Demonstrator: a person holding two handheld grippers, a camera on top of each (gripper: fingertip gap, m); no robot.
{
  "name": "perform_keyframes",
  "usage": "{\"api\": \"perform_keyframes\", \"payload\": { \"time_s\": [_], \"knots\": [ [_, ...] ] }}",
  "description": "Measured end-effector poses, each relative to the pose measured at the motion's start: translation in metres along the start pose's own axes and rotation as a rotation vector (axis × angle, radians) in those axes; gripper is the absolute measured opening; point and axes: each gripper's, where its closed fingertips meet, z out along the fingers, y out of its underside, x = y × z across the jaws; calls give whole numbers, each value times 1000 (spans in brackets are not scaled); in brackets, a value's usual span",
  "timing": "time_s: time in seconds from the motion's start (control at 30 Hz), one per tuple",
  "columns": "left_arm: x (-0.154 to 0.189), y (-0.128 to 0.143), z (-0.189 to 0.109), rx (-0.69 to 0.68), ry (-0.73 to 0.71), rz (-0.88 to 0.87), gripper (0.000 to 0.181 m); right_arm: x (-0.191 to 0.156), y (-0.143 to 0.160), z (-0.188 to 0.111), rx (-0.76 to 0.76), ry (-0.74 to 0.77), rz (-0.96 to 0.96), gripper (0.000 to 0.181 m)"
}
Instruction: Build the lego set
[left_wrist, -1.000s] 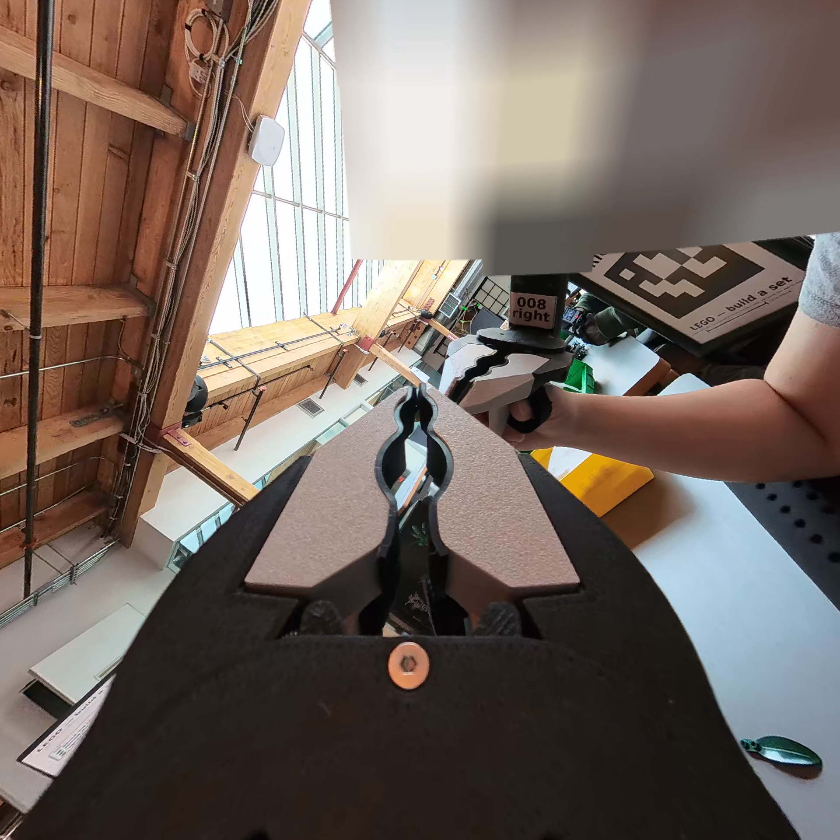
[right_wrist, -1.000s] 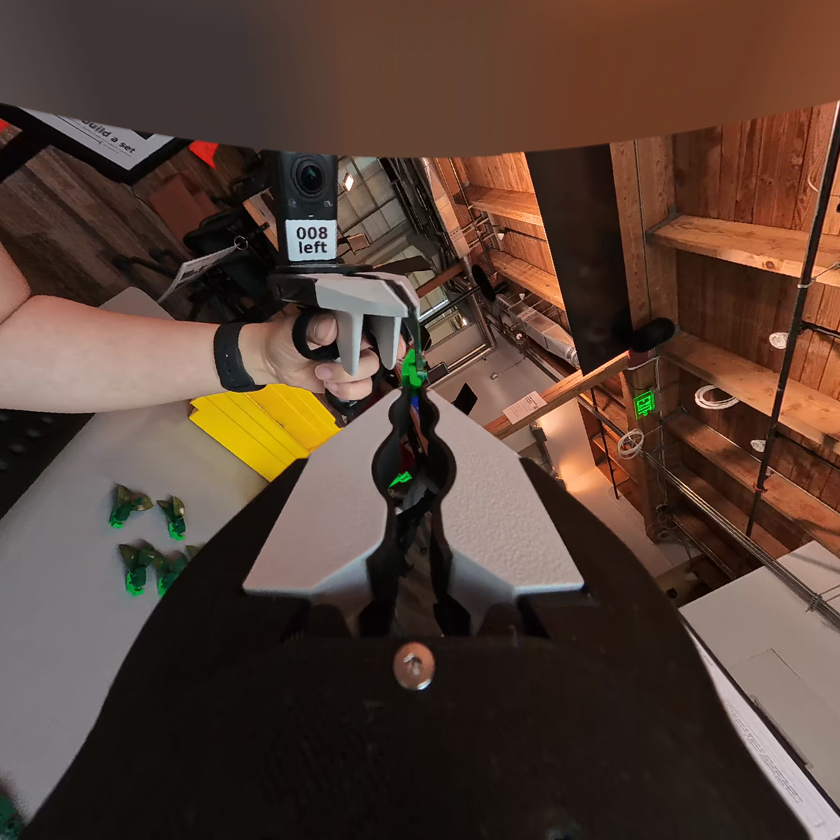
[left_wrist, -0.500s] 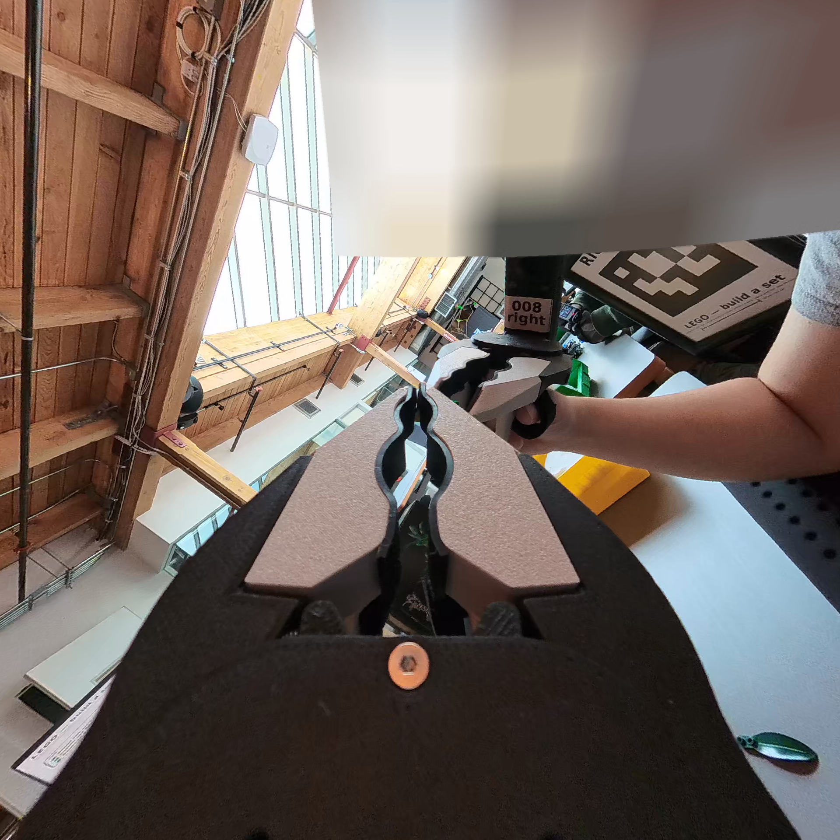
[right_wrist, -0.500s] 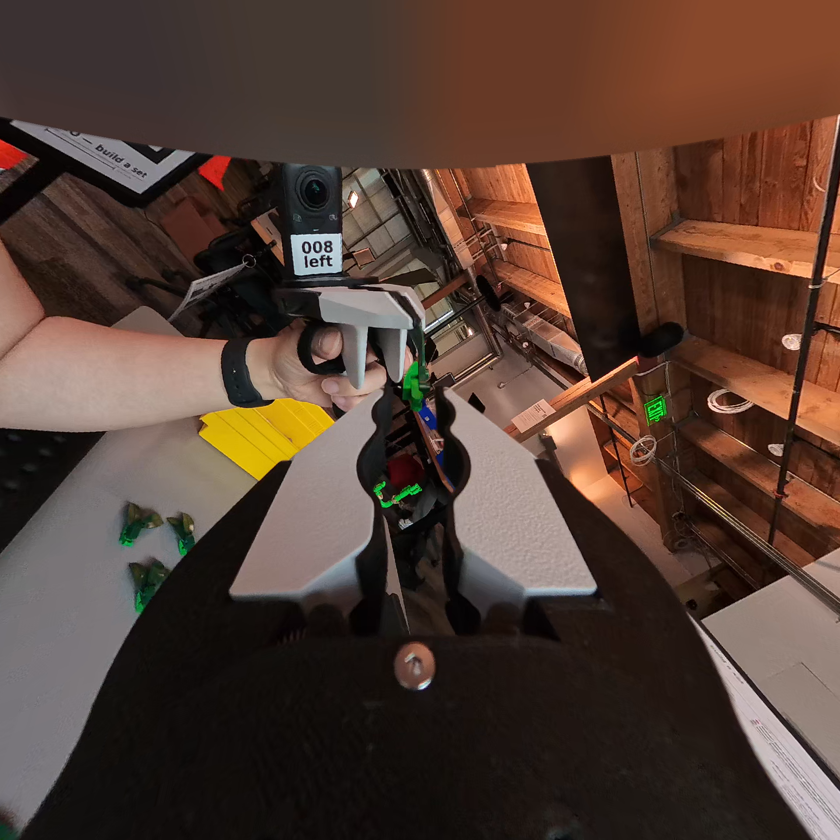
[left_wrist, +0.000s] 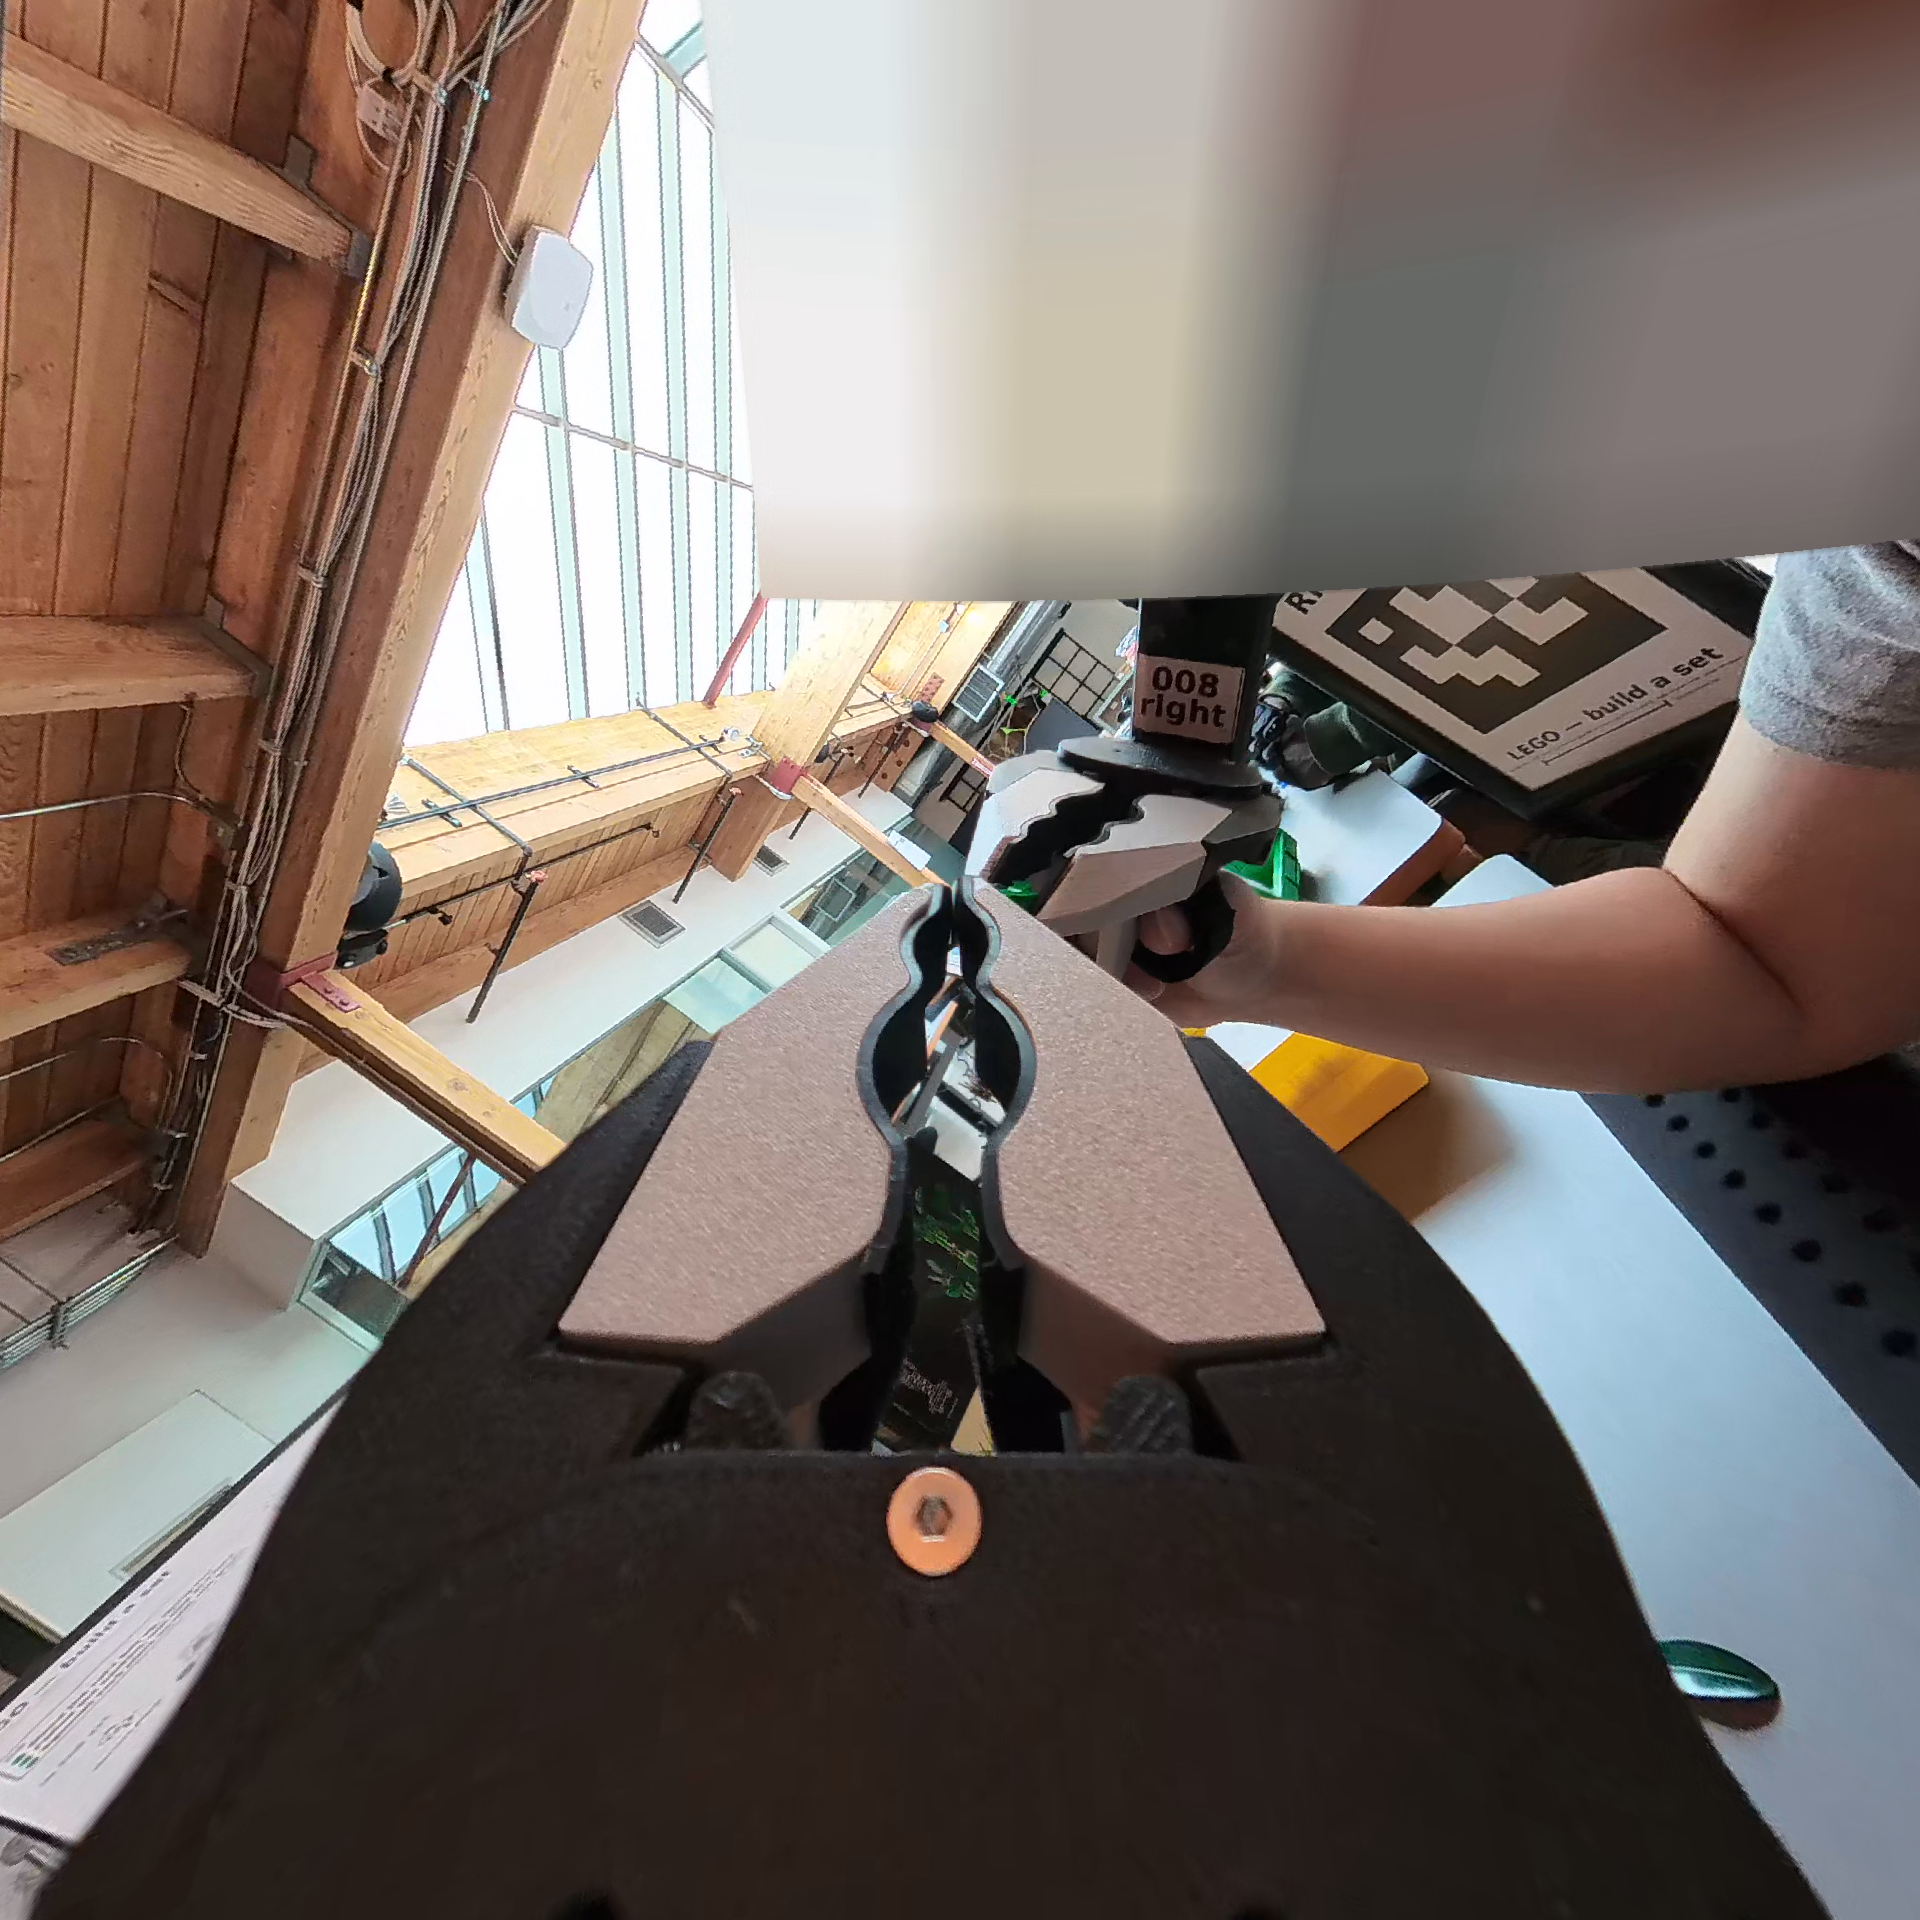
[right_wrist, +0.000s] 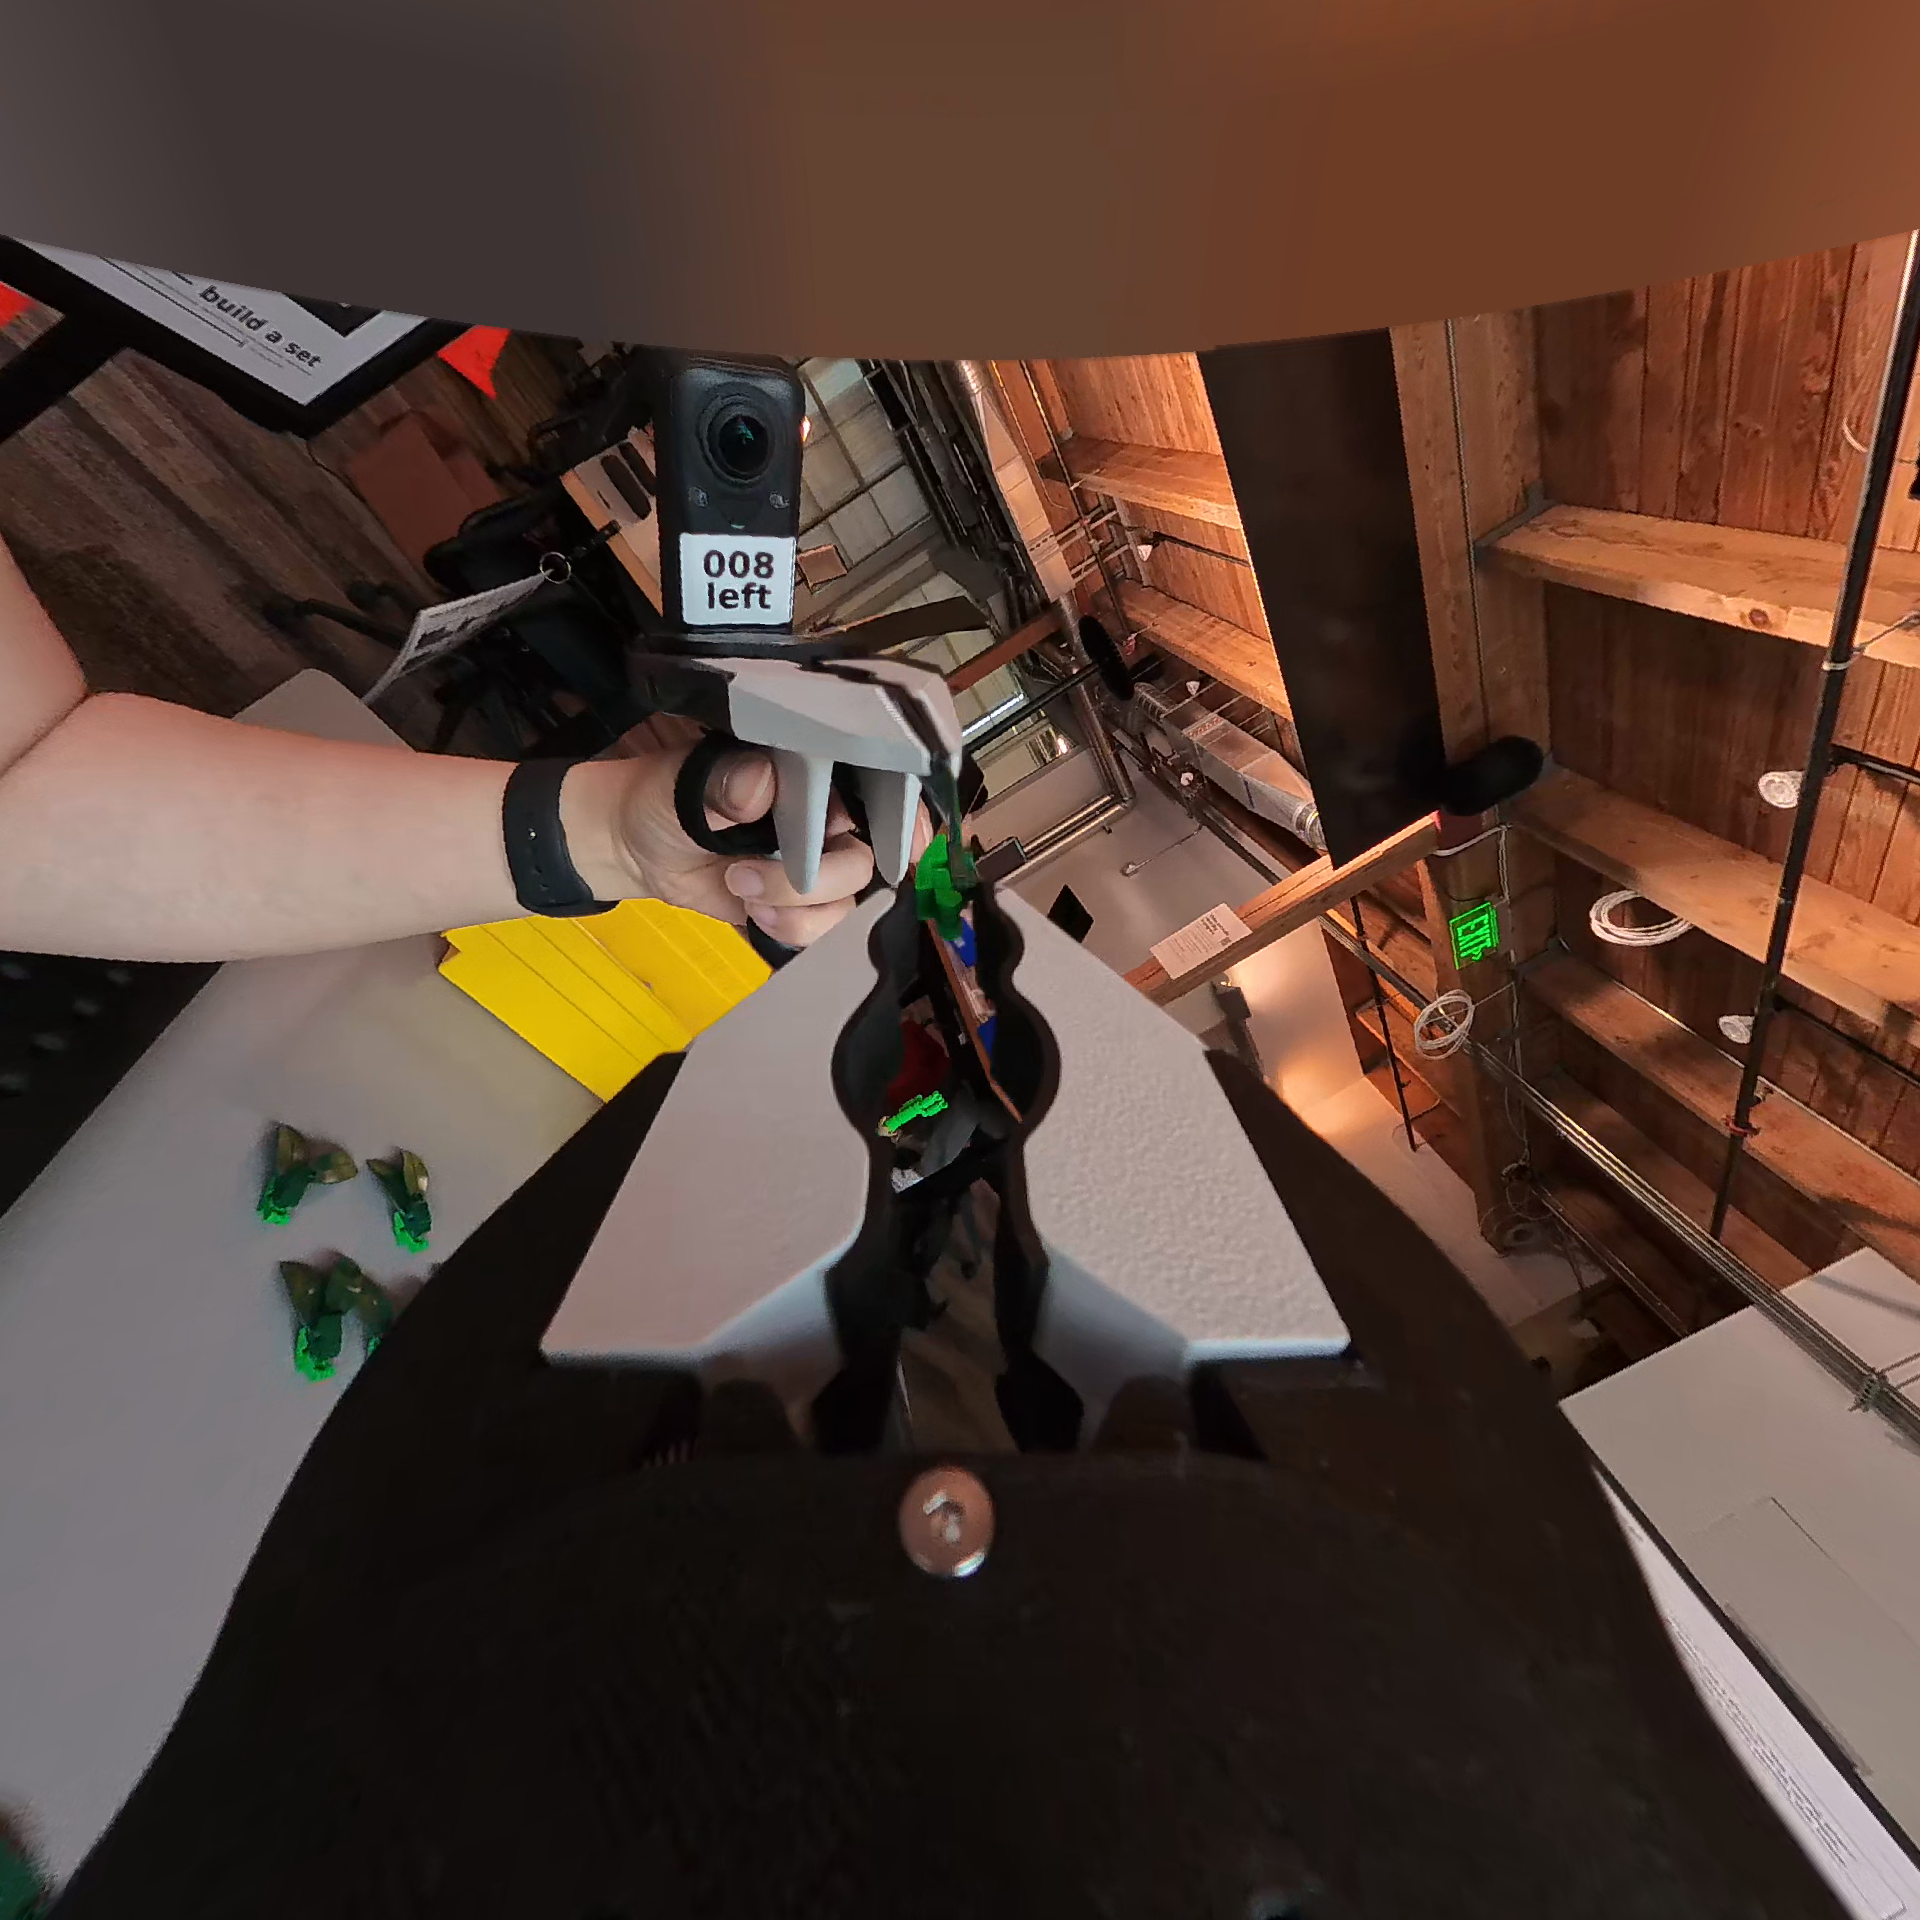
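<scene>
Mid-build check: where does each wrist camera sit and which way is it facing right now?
Left wrist view: on the left gripper, aimed up at the wooden ceiling and windows; shows the right gripper, right hand and forearm.
Right wrist view: on the right gripper, facing back at the left hand, wristband, loose green pieces.
Shared: white table, yellow stack, green lego piece between the tips.

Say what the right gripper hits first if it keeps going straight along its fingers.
Probably the bright green lego piece right at the right gripper tips, then the left gripper just past it. Depth between them is unclear; they look nearly touching.
</scene>
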Motion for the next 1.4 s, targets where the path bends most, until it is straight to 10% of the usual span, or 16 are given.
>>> {"api": "perform_keyframes", "payload": {
  "time_s": [0.73,1.4],
  "knots": [
    [10,39,5,-318,40,-16,20,-11,30,5,-95,-94,23,9],
    [9,29,8,-283,26,28,0,-3,24,-5,-29,-76,44,8]
  ]
}}
